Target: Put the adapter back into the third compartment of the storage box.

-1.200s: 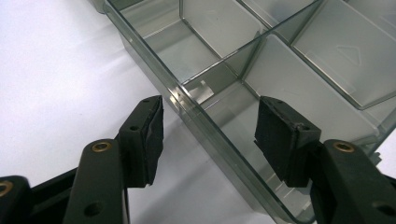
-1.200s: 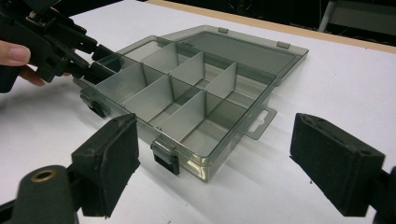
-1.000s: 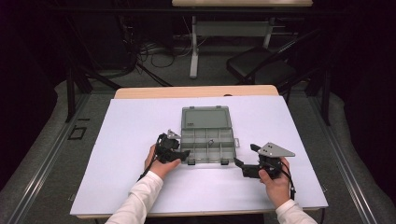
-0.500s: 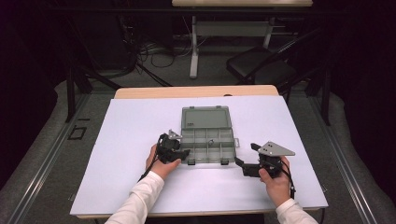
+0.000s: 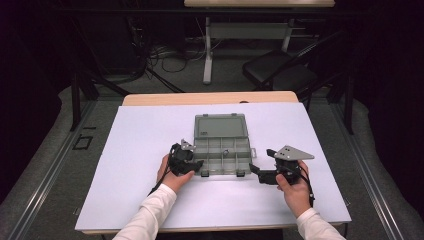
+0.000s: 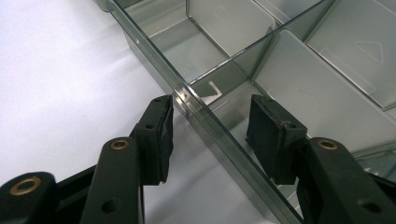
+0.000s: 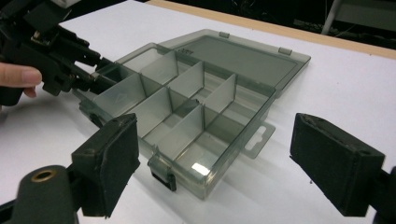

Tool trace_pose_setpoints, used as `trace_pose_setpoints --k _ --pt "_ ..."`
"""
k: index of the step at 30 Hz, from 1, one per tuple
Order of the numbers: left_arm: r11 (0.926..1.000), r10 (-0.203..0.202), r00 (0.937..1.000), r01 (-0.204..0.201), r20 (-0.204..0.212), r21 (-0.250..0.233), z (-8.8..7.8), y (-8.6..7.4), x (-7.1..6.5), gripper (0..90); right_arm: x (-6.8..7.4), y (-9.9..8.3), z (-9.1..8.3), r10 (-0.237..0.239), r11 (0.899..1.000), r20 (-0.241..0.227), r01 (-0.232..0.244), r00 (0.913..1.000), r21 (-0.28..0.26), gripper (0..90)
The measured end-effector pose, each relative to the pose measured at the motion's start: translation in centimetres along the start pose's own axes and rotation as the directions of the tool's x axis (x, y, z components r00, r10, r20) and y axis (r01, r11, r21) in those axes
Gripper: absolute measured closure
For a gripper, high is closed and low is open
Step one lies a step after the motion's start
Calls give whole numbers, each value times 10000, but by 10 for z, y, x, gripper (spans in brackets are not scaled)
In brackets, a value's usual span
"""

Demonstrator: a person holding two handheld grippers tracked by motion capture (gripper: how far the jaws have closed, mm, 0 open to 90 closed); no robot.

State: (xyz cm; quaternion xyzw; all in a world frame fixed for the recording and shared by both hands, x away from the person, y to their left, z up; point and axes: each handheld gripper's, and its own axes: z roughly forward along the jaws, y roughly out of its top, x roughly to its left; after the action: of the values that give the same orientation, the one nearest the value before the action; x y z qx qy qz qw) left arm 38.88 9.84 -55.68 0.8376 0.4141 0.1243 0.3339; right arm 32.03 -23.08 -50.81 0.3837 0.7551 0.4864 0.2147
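A grey see-through compartment box (image 5: 222, 159) lies open at the table's middle, its lid (image 5: 221, 126) flat behind it. My left gripper (image 5: 194, 165) is at the box's front left corner. In the left gripper view it (image 6: 210, 105) stands open astride the box's side wall (image 6: 219, 135), one pad outside on the white sheet and one pad inside a compartment. My right gripper (image 5: 254, 170) is near the front right corner, pointing left at the box. It (image 7: 215, 123) is wide open with nothing between its pads, and the box (image 7: 243, 135) lies just ahead of it.
A white sheet (image 5: 140, 145) covers the table, with a wooden strip (image 5: 210, 98) along the back edge. Beyond the table stand a black chair (image 5: 272, 70), another table's legs (image 5: 206, 55) and cables on the floor.
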Motion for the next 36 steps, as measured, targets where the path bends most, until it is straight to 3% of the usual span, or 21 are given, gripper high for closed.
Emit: trace_pose_setpoints --k 7,13,18,25,36 --pt "10000 25 10000 -25 -28 -25 0 0 0 505 -8 13 8 562 9984 130 -562 9983 -23 154" --pt "10000 36 10000 -36 -51 -29 0 0 0 505 -18 24 20 859 9954 169 -865 9962 414 155" --pt "10000 43 10000 -43 -53 -28 0 0 0 505 -24 31 27 804 9943 305 -823 9963 680 154" --pt "10000 39 9999 -40 -96 -84 0 -1 -1 505 -37 42 39 1214 9861 119 -1220 9925 1124 148" --pt "9999 15 9999 -17 -133 -120 1 -1 -1 505 -41 59 52 1427 9838 327 -1453 9892 1046 145"
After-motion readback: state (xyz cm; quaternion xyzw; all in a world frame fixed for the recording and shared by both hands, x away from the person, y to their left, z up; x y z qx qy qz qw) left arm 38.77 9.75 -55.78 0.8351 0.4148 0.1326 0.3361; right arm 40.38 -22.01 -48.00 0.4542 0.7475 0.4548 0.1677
